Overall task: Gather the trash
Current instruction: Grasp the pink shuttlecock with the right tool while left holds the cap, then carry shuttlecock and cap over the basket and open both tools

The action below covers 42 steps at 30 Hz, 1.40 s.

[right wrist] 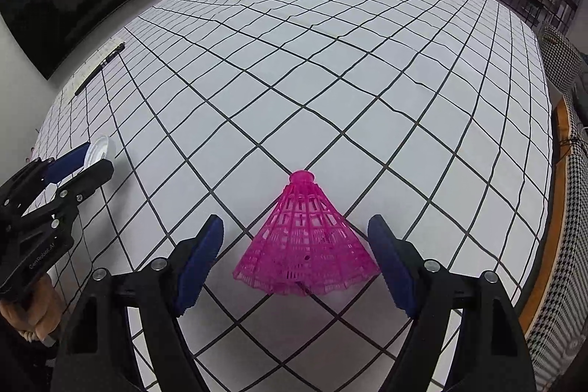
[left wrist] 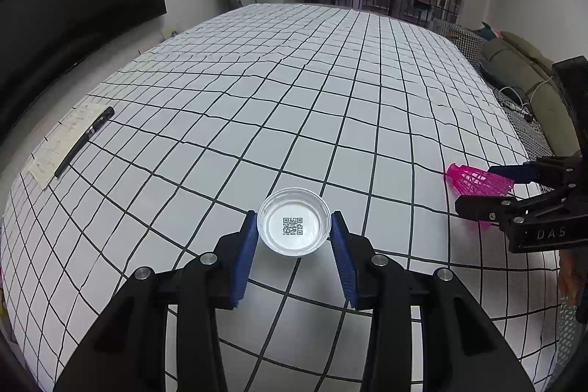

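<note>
A small round clear cup (left wrist: 294, 226) with a QR code on its bottom sits between the blue pads of my left gripper (left wrist: 294, 214), which is shut on its rim just above the checked tablecloth (left wrist: 294, 98). The right wrist view shows the same cup (right wrist: 100, 149) in the left gripper (right wrist: 99, 157) at far left. A pink plastic shuttlecock (right wrist: 308, 245) lies on the cloth, cork end pointing away. My right gripper (right wrist: 296, 221) stands open around its skirt, the left pad well clear and the right pad close to the skirt's edge. The shuttlecock (left wrist: 477, 179) and right gripper (left wrist: 476, 188) also show in the left wrist view.
A black pen (left wrist: 84, 138) lies on a sheet of paper (left wrist: 51, 157) near the table's left edge. A large dark screen (left wrist: 73, 6) stands behind the table at left. A sofa (left wrist: 522, 76) with cables runs along the right side. The table's right edge (right wrist: 547, 208) is close to the shuttlecock.
</note>
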### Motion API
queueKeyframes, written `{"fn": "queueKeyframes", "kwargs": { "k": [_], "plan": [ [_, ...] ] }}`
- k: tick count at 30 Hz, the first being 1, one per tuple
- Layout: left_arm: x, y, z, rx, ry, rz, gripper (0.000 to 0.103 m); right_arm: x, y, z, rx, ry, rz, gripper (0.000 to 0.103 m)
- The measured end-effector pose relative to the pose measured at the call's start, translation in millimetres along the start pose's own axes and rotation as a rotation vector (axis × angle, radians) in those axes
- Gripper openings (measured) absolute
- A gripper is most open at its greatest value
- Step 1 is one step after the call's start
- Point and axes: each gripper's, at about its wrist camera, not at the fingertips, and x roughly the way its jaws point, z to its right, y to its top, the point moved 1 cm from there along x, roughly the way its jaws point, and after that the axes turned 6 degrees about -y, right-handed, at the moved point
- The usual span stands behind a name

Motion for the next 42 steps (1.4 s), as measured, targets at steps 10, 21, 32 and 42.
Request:
{"fn": "queueKeyframes", "kwargs": {
  "k": [10, 21, 32, 42],
  "plan": [
    [-1.6, 1.2, -0.1, -0.003, -0.005, 0.004, 0.039, -3.7, -18.7, -7.1, 0.072, -0.103, 0.079, 0.049],
    [-8.0, 1.3, -1.4, -0.006, -0.014, 0.026, 0.039, -33.7, -45.1, -3.8, 0.217, -0.121, 0.169, 0.042],
    [-20.4, -3.3, 13.0, 0.029, -0.025, 0.065, 0.039, -94.7, -111.4, 2.8, 0.388, -0.162, 0.268, 0.042],
    [-45.0, -16.7, 43.8, 0.105, -0.048, 0.095, 0.039, -137.6, -179.9, 11.9, 0.496, -0.220, 0.317, 0.042]
  ]
}}
